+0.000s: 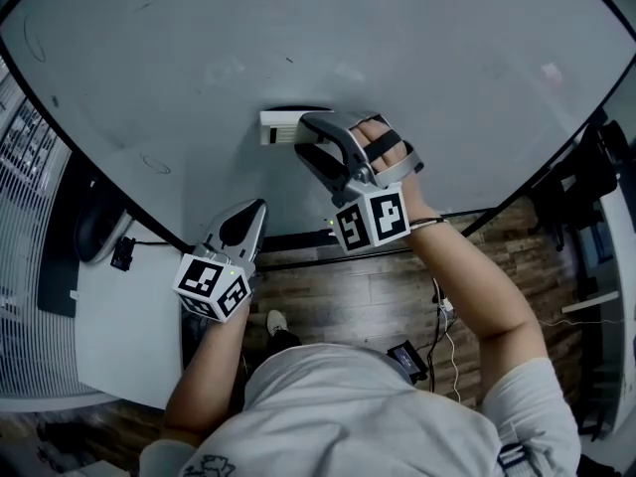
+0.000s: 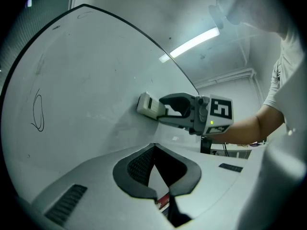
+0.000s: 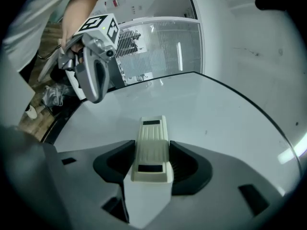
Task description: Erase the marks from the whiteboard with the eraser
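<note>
The whiteboard (image 1: 318, 48) fills the upper head view. A white eraser (image 1: 279, 127) lies flat against it near the lower middle, and my right gripper (image 1: 316, 135) is shut on it. In the right gripper view the eraser (image 3: 152, 145) sits squeezed between both dark pads (image 3: 117, 163). A thin oval pen loop (image 1: 154, 164) and a faint curve (image 1: 35, 43) remain on the board's left side; the loop (image 2: 37, 111) also shows in the left gripper view. My left gripper (image 1: 245, 223) hangs by the board's lower edge, shut on nothing, its fingertips (image 2: 153, 150) touching.
The board's black rim (image 1: 149, 222) runs along its lower edge. Below left stands a white desk (image 1: 124, 336) with a dark object (image 1: 97, 225) on it. A grille (image 1: 25, 142) is at far left. Wood floor with cables (image 1: 437, 326) lies beneath.
</note>
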